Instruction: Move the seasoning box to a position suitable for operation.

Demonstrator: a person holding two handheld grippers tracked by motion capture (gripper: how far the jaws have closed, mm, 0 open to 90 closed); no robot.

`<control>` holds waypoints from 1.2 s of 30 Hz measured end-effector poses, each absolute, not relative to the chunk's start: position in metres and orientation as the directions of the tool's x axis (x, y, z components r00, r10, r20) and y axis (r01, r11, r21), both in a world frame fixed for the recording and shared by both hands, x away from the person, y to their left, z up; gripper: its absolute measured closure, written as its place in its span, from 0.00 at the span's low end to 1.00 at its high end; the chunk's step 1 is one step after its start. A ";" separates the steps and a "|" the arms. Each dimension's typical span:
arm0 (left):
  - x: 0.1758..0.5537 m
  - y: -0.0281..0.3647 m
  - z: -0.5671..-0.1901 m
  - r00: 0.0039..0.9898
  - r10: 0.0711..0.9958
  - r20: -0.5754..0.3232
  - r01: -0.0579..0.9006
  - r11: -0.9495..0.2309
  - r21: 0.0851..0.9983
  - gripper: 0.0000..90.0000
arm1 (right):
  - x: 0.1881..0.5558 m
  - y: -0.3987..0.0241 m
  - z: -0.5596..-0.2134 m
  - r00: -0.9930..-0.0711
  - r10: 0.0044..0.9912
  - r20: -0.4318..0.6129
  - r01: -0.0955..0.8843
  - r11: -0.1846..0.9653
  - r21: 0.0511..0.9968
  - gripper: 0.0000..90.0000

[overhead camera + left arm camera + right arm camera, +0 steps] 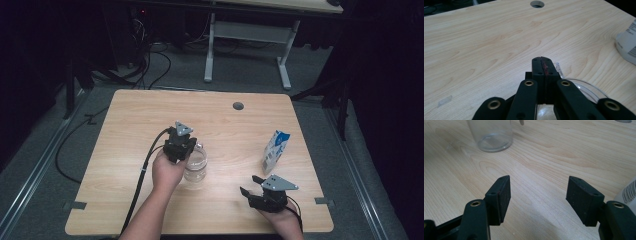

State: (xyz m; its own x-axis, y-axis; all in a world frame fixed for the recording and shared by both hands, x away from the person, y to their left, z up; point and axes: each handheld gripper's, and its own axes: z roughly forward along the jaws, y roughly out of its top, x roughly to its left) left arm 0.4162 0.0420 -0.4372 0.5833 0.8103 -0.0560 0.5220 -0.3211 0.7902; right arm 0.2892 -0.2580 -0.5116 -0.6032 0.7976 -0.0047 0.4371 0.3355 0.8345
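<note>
Two things sat at mid-frame, and you had barely begun: your left gripper [186,148] had its jaws closed at the glass's [195,166] rim, the carton [275,150] stood untouched to its right, and your right gripper [251,184] waited open and empty.

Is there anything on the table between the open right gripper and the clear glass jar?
Nothing visible. Bare wooden table lies between the right gripper and the clear glass jar. The white and blue carton stands off to its side.
</note>
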 end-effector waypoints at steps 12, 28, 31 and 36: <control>0.417 0.041 -0.439 0.583 0.810 -0.056 0.524 -0.323 0.788 1.00 | 0.288 -0.257 -0.511 -0.605 0.796 -0.009 0.435 0.339 0.834 0.41; 0.417 0.042 -0.440 0.584 0.810 -0.062 0.533 -0.325 0.781 1.00 | 0.289 -0.257 -0.511 -0.603 0.798 -0.007 0.437 0.338 0.833 0.41; 0.413 0.043 -0.441 0.584 0.808 -0.080 0.537 -0.311 0.784 1.00 | 0.289 -0.257 -0.511 -0.602 0.799 -0.008 0.437 0.338 0.833 0.41; 0.406 0.045 -0.441 0.584 0.808 -0.081 0.535 -0.307 0.787 1.00 | 0.289 -0.257 -0.511 -0.602 0.799 -0.012 0.435 0.340 0.834 0.41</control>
State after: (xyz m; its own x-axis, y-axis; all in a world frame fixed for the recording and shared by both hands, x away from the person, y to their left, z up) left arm 0.4062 0.0448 -0.4415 0.5835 0.8080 -0.0810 0.5346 -0.3072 0.7873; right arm 0.2886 -0.2571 -0.5108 -0.6015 0.7988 -0.0118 0.4352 0.3401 0.8336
